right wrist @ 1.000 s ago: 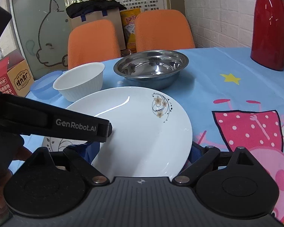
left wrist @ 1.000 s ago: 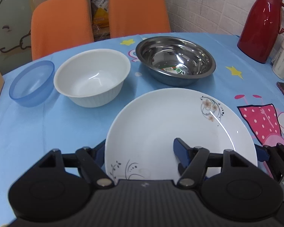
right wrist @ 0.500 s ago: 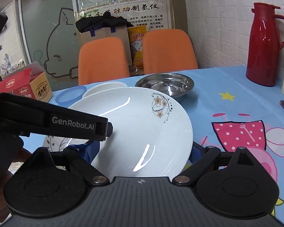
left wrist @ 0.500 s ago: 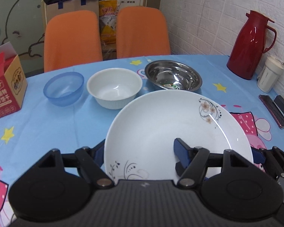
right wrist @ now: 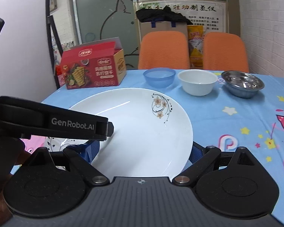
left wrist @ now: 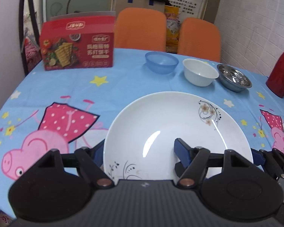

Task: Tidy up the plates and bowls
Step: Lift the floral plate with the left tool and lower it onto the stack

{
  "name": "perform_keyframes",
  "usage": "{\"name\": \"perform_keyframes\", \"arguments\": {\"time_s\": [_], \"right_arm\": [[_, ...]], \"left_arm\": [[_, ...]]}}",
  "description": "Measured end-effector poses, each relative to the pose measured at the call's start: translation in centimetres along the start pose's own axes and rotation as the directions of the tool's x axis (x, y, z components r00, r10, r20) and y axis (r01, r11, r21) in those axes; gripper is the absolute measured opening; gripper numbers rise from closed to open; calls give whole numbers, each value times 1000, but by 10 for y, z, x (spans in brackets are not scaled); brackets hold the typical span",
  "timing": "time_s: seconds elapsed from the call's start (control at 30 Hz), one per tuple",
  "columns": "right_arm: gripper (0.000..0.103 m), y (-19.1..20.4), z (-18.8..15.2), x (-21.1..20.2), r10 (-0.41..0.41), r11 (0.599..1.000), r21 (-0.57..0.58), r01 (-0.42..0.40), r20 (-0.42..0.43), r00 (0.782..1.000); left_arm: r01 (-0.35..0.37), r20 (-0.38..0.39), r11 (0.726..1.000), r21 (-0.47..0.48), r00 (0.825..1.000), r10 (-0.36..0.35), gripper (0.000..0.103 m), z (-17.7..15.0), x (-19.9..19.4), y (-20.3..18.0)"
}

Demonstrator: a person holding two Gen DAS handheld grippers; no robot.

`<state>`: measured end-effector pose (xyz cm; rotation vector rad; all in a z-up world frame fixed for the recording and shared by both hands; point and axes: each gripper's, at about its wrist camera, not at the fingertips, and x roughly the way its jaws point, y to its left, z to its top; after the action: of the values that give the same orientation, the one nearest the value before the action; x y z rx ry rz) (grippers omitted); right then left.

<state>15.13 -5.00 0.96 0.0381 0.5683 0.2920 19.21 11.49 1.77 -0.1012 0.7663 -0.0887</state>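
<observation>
The white floral plate [left wrist: 172, 130] is off the surface [left wrist: 123, 87] — both claws grip it. The left claw [left wrist: 140, 151] clamps the near rim, one blue pad on top and one beneath; the right claw [right wrist: 142, 149] pinches the plate's right edge, its jaws having just widened slightly around it. Beyond, in a row, stand a blue bowl [left wrist: 161, 62], a white bowl [left wrist: 200, 72] and a steel bowl [left wrist: 234, 77] — a red cracker box [left wrist: 77, 47] at far left.
</observation>
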Motion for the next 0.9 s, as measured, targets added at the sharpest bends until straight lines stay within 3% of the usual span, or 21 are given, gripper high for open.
{"name": "perform_keyframes", "arguments": {"time_s": [0.13, 0.43, 0.6, 0.73, 0.8, 0.9], "right_arm": [[82, 15, -9, 5, 23, 999, -29, -24, -34, 999], [82, 20, -17, 11, 34, 998, -45, -36, -53, 998], [82, 17, -16, 8, 36, 999, -15, -37, -38, 999], [83, 22, -14, 9, -18, 996, -84, 15, -38, 999], [81, 21, -15, 11, -17, 994, -112, 11, -52, 999], [81, 9, -12, 6, -11, 998, -56, 9, -29, 1000]], "left_arm": [[10, -28, 999, -50, 1000, -12, 71, -12, 5, 18], [41, -32, 998, -58, 999, -43, 79, -21, 14, 24], [73, 56, 996, -55, 996, -70, 80, -13, -1, 26], [64, 128, 998, -15, 990, -61, 84, -4, -15, 18], [62, 144, 998, -4, 988, -60, 85, -1, -19, 15], [58, 146, 998, -1, 988, -57, 86, 0, -21, 12]]}}
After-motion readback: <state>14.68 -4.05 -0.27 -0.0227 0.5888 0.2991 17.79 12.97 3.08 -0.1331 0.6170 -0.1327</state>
